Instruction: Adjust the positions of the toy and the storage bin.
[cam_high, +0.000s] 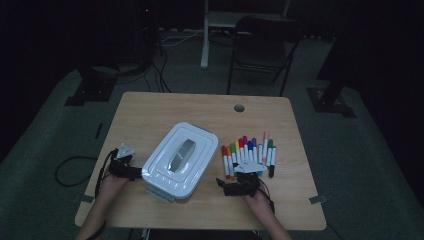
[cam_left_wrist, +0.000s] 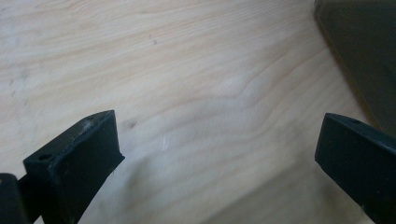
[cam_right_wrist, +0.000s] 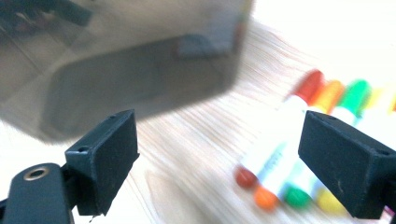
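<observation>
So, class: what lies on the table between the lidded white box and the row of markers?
Nothing: in the high view, bare wooden table separates the white box from the markers. The right gripper view shows the same bare strip, though blurred.

The table (cam_high: 150, 110) is pale wood with a matt, smooth top (its wavy grain shows plainly in the left gripper view). The box (cam_high: 180, 160) looks like glossy white plastic, with a grey sheen on its lid handle. The markers (cam_high: 248, 152) have smooth plastic barrels and bright caps. Both grippers' jaws are matt black.
</observation>
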